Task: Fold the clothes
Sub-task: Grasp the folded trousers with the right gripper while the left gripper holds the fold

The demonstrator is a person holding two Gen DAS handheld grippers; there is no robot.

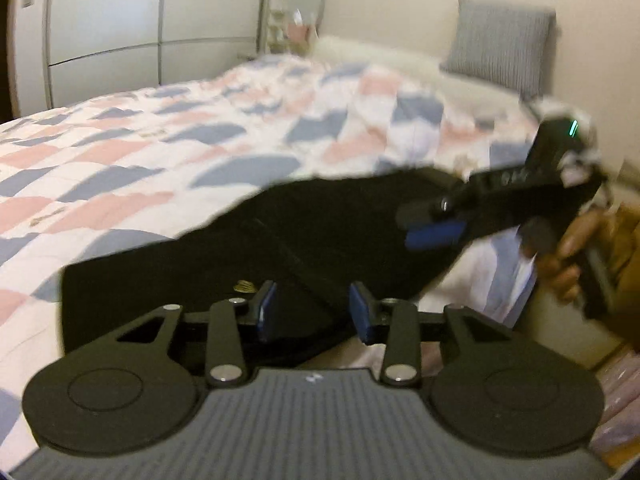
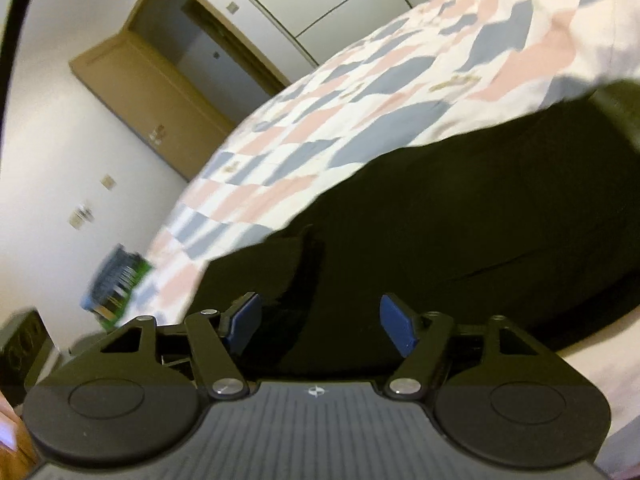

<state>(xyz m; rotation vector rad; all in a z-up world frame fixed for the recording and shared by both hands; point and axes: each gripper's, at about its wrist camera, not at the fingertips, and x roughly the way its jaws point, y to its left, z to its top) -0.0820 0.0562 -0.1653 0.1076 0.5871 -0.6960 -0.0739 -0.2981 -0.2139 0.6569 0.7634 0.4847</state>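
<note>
Left gripper [image 1: 313,308] parted, empty | right gripper [image 2: 320,322] wide, empty | black garment [image 1: 240,248] flat, creased

My left gripper [image 1: 313,312] hangs part-open above the black cloth garment [image 1: 240,256] on the pink-and-blue patterned quilt [image 1: 160,152]; my right gripper [image 1: 434,222] hovers over the garment's far-right edge.
</note>
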